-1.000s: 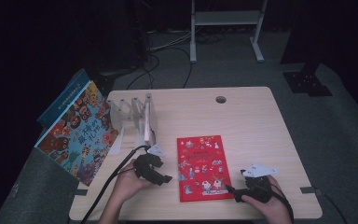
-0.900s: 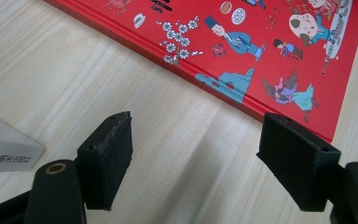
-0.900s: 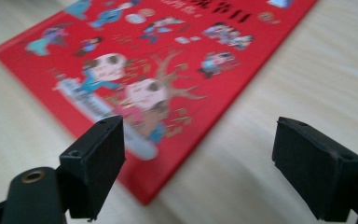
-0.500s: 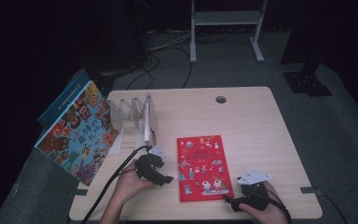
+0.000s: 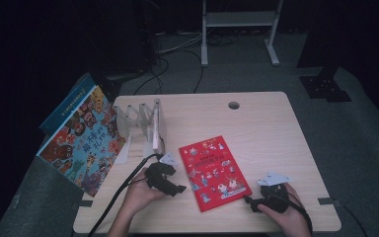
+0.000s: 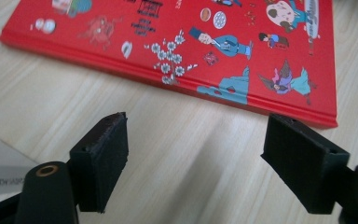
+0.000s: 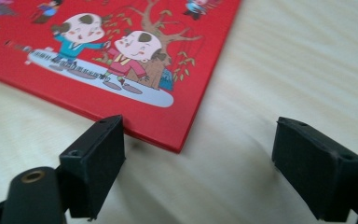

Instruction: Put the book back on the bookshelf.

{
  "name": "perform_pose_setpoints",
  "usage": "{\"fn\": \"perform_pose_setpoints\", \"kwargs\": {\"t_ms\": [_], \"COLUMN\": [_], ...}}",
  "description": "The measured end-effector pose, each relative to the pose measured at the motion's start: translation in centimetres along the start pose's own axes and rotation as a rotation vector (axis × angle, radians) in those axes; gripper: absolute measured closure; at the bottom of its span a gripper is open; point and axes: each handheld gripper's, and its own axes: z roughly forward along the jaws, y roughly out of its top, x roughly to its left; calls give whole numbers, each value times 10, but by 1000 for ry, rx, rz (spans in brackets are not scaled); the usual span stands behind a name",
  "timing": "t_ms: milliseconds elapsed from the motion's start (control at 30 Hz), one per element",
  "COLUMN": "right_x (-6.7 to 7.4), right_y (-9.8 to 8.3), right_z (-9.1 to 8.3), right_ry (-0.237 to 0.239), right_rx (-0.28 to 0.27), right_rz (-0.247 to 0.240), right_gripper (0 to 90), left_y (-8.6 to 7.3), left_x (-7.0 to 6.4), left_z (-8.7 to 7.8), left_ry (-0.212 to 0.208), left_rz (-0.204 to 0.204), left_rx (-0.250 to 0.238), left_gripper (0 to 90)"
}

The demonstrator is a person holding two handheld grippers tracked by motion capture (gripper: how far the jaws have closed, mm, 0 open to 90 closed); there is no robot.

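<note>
Pale wood table [image 5: 266, 128] carries your red book [image 5: 213, 171] lying flat near the front edge, between your 2 grippers. A large illustrated book [image 5: 84, 138] leans at the left edge beside a clear rack [image 5: 140, 121]. Your left gripper [image 5: 170, 183] and right gripper [image 5: 254, 201] both sit with jaws apart, empty.

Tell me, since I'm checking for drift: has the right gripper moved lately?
Yes. The right gripper slid toward the table's near edge, beside the red book's corner.
</note>
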Motion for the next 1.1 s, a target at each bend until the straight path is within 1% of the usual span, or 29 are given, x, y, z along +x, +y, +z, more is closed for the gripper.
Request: {"fn": "perform_pose_setpoints", "kwargs": {"t_ms": [167, 233, 267, 367, 467, 533, 600, 633, 733, 800, 900, 1033, 1100], "right_x": [-18, -24, -25, -24, -19, -15, -13, -13, -12, -13, -13, -13, -14], "right_y": [6, 8, 9, 18, 32, 40, 46, 48, 53, 55, 56, 55, 55], "right_z": [5, 7, 6, 4, 8, 16, 24, 26, 33, 36, 41, 44, 46], "right_ry": [-23, -13, -5, 31, 52, 59, 74, 73, 77, 86, 91, 94, 98], "right_rx": [3, 0, -14, -67, -94, -83, -81, -77, -72, -76, -64, -47, -40], "right_rz": [17, 29, 41, 66, 53, 40, 40, 37, 39, 47, 50, 48, 51], "right_gripper": [171, 189, 204, 207, 206, 200, 200, 199, 203, 205, 203, 197, 189], "left_y": [0, 0, 0, 0, 0, 0, 2, 3, 9, 15, 26, 42, 51], "left_x": [-1, -1, -1, 0, 0, 0, 0, -1, -1, -2, -3, -3, 1], "left_z": [3, 3, 3, 3, 3, 3, 3, 3, 4, 6, 9, 17, 21], "left_ry": [5, 4, 4, 8, 12, 16, 21, 27, 37, 47, 56, 84, 90], "left_rz": [4, 2, 1, -1, -4, -6, -7, -6, -5, 1, 15, 34, 25], "left_rx": [5, 5, 6, 6, 5, 2, -1, -5, -22, -29, -42, -61, -69], "left_gripper": [193, 193, 193, 193, 193, 193, 193, 190, 185, 178, 163, 93, 80]}}
